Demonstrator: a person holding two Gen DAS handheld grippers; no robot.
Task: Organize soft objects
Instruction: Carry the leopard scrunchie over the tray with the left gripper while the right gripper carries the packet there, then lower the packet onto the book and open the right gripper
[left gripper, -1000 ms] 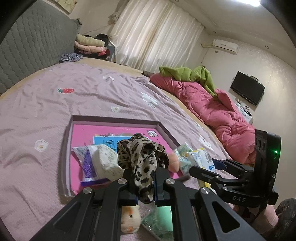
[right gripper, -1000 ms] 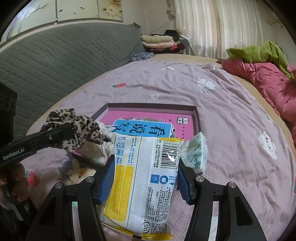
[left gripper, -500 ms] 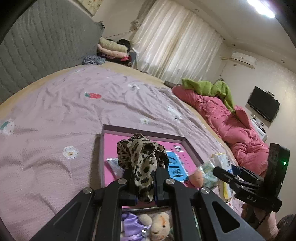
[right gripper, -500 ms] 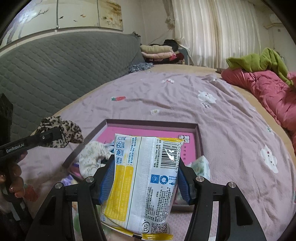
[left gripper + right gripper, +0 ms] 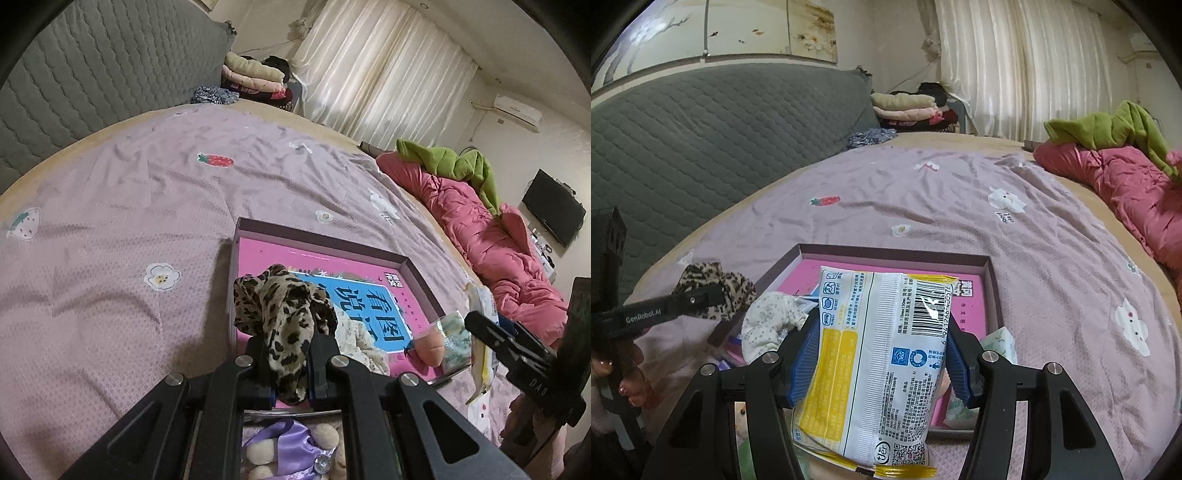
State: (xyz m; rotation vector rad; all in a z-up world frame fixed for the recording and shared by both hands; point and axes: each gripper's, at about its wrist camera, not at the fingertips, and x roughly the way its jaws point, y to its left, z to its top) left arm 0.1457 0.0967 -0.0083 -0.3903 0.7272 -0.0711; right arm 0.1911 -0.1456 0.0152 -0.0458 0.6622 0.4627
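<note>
Left gripper clamped on leopard cloth, over tray 9 o'clock edge. Right gripper grips tissue pack, above tray 6 o'clock. Floral cloth inside; plush toy outside. Judged: midway.

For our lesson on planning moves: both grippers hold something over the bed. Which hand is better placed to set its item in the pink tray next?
Probably left. The left gripper holds the leopard cloth directly over the pink tray.

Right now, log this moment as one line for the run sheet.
left tongs: shut on leopard-print cloth | right tongs: gripping wet-wipes pack | both over pink-lined box on bed
</note>
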